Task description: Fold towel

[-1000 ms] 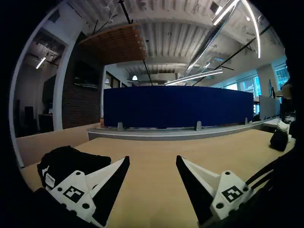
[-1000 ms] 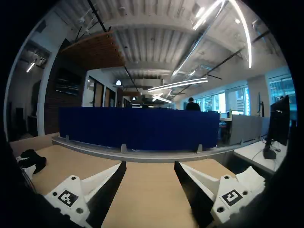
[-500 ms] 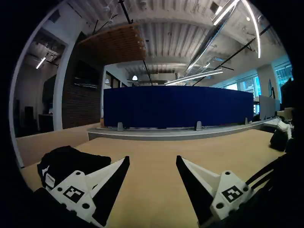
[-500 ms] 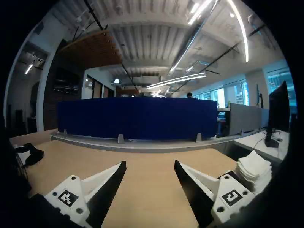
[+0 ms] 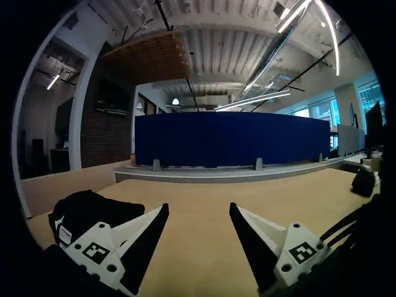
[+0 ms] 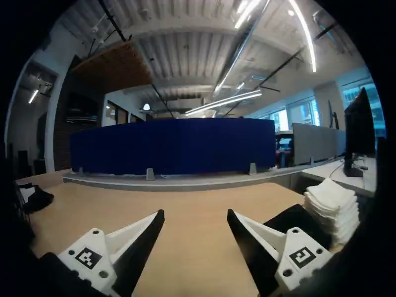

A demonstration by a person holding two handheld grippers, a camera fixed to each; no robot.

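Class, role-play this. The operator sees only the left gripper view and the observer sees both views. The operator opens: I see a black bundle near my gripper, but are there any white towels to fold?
Observer: Yes. In the right gripper view, a stack of folded white towels sits at the far right.
Operator: Is anything lying next to it?
Observer: A black cloth lies beside the stack, partly behind one finger of the right gripper.
Operator: Is that gripper holding anything?
Observer: No. Its jaws stand open, with nothing between them but bare tabletop.
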